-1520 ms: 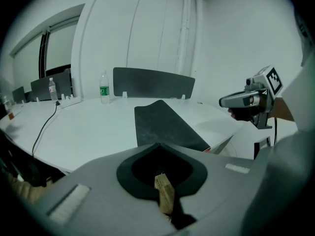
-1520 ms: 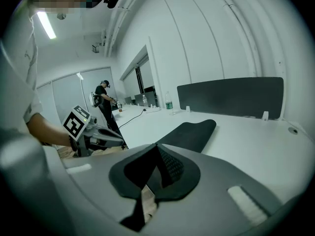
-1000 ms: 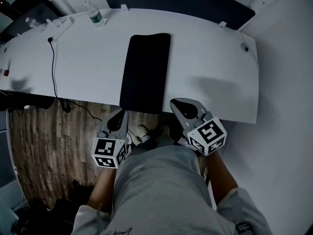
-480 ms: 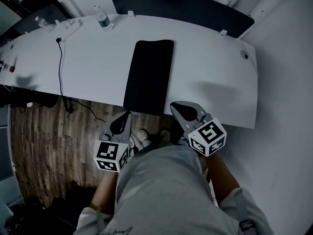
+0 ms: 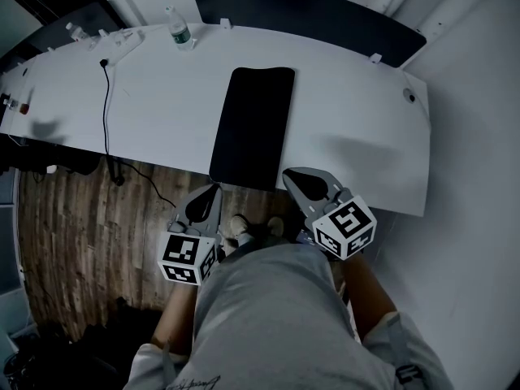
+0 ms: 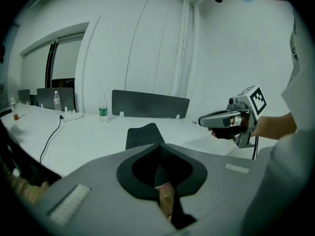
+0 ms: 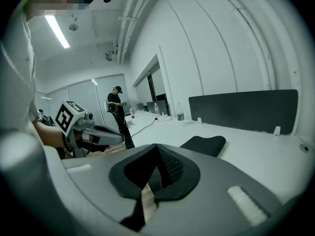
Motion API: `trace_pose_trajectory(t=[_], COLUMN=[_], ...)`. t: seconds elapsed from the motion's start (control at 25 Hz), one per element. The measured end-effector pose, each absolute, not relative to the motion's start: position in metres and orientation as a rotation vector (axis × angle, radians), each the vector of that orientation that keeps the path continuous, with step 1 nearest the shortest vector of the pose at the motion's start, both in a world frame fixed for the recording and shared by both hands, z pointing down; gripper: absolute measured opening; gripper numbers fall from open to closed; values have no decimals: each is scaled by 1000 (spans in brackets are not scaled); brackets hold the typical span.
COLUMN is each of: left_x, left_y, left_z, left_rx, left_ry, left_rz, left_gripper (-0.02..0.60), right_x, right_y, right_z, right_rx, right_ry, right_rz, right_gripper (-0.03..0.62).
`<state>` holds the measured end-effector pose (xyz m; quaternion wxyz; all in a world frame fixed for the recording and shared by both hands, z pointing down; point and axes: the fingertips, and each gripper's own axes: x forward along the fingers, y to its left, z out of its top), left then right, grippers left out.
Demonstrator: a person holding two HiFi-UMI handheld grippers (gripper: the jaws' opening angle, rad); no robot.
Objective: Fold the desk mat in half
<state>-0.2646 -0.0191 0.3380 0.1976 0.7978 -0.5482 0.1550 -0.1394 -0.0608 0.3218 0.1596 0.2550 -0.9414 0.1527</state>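
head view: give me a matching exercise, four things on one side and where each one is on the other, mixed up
1 mat
2 bottle
3 cable
4 left gripper

a over the wood floor
b far edge of the desk
c middle of the desk
d left part of the desk, running off its near edge

Pairs: 1-c, 2-b, 3-d, 4-a

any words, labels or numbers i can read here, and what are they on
No text here can be read.
Green label on the clear plastic water bottle: too small to read.
Script print at the bottom edge of the person's grey shirt: cut off and blurred.
Marker cubes on the left hand-held gripper and right hand-held gripper: black-and-white code squares, no words.
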Motion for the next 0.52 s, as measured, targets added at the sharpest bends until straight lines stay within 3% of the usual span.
trace_pose_trajectory(t=[0.52], left_x=[-262], left_y=[-12], left_z=[337], left_rx=[2243], left_ry=[-1526], left_rz=[433], left_gripper=[20], right_x=[-131], right_y=[-52], right_z=[326], right_rx=[750], right_ry=[-2674], right_rz=[432], right_gripper=[5])
